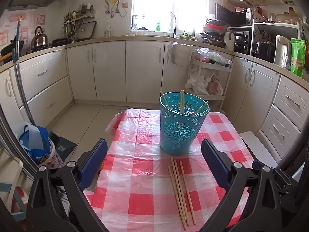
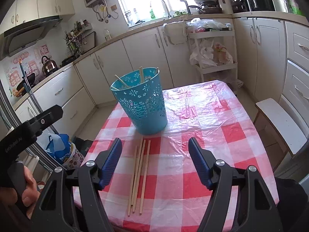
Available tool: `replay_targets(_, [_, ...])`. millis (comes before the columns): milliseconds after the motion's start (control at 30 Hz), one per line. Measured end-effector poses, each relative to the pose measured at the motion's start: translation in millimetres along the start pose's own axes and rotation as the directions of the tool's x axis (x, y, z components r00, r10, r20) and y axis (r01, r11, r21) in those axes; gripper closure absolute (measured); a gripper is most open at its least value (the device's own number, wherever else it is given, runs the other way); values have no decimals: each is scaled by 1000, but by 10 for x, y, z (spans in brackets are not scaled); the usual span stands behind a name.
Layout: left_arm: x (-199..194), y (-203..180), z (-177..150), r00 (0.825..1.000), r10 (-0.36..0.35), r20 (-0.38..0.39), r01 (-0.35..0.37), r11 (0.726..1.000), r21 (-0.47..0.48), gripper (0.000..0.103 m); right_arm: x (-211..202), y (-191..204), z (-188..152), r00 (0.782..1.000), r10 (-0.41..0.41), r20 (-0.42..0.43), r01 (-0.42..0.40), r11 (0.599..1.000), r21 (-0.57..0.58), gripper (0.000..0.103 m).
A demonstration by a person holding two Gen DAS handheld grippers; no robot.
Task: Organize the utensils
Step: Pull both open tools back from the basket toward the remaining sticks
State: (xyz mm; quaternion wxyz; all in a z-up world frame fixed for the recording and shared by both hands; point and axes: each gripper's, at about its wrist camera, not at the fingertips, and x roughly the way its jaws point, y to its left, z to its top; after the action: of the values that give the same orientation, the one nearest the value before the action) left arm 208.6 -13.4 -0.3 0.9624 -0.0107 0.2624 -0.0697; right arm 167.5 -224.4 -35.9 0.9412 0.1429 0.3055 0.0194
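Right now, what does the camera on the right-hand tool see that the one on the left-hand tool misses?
Only the right wrist view shows a hand gripping the left gripper, and the white stool's seat. Only the left wrist view shows the green bag on the counter. Both show the open right gripper, the teal holder with chopsticks standing in it, four loose chopsticks on the checked tablecloth, and the kettle.

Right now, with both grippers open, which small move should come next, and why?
Probably lower the right gripper onto the loose chopsticks on the tablecloth and close. Both grippers hold nothing, some chopsticks already stand in the blue basket, and these remain outside.
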Motion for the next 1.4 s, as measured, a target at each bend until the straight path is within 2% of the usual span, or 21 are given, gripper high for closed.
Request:
replay_targets(400, [-613,-50,-119,999,-5,34,4,1000,26,8,-595,91,-213,999,10,41,-9,1000,-16,32])
replay_targets(633, [-786,-54,-179,999,-5,42,4,999,45,8,-717,90,-283,999,-3,43,4,1000,-25,30])
replay_targets(833, [-717,-46,-196,1000,4,29,-5,999,49,8,-604,58,-313,1000,-13,16,13,1000,-23,30])
replay_targets(1267, [-292,-15,-351,998,4,-62,-2,1000,30,8,-272,-46,-428,998,-36,-57,34,999,-23,30])
replay_targets(1400, [-115,87,-415,992,-20,-125,18,1000,-23,8,-188,-38,-463,996,-42,-73,39,999,-36,30])
